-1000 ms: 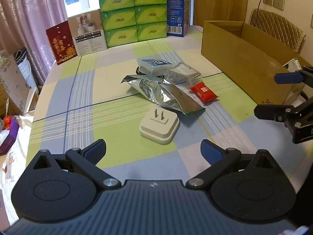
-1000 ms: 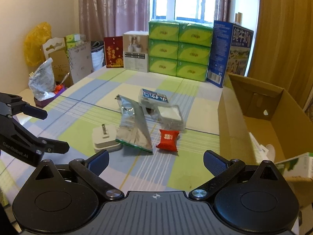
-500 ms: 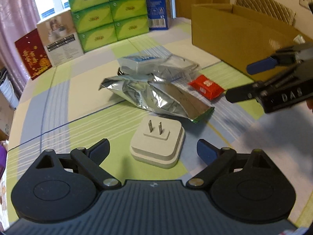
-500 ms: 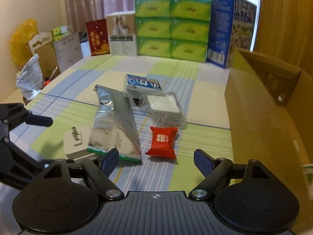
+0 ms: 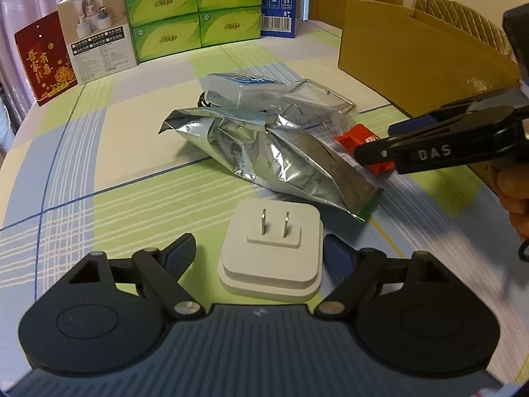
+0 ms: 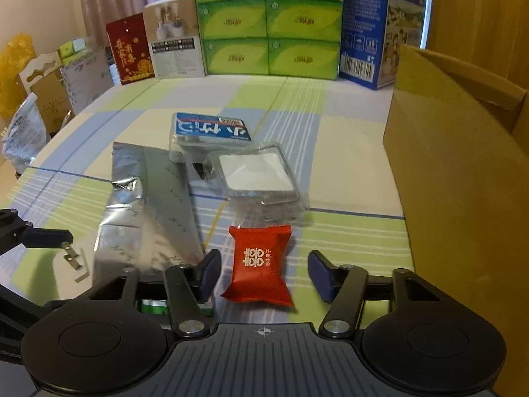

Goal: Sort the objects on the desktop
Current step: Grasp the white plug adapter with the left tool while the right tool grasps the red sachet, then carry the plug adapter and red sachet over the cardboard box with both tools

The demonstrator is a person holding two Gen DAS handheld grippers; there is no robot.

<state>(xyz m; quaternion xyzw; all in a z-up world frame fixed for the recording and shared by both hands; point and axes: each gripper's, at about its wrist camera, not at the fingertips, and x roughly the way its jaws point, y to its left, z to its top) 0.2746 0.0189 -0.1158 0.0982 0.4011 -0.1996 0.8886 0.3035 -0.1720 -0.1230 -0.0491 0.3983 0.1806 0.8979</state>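
Observation:
A white plug adapter (image 5: 271, 264) lies prongs-up on the checked tablecloth. My left gripper (image 5: 259, 253) is open, one finger on each side of the adapter. A red candy packet (image 6: 261, 261) lies between the open fingers of my right gripper (image 6: 266, 273). In the left wrist view, the right gripper (image 5: 380, 142) reaches in from the right over that red packet (image 5: 357, 137). Behind them lie a crumpled silver foil bag (image 5: 274, 155), a clear box with a blue label (image 6: 208, 132) and a clear pouch holding a white square (image 6: 254, 172).
An open cardboard box (image 6: 463, 165) stands along the right side of the table. Green tissue packs (image 6: 267, 20), a blue milk carton (image 6: 380, 26), a white product box (image 5: 99, 36) and a red card (image 5: 43, 59) line the far edge. A hand (image 5: 515, 198) holds the right gripper.
Both grippers have moved forward and lower. The left one now straddles the plug adapter, and the right one now straddles the red packet. Nothing on the table has shifted.

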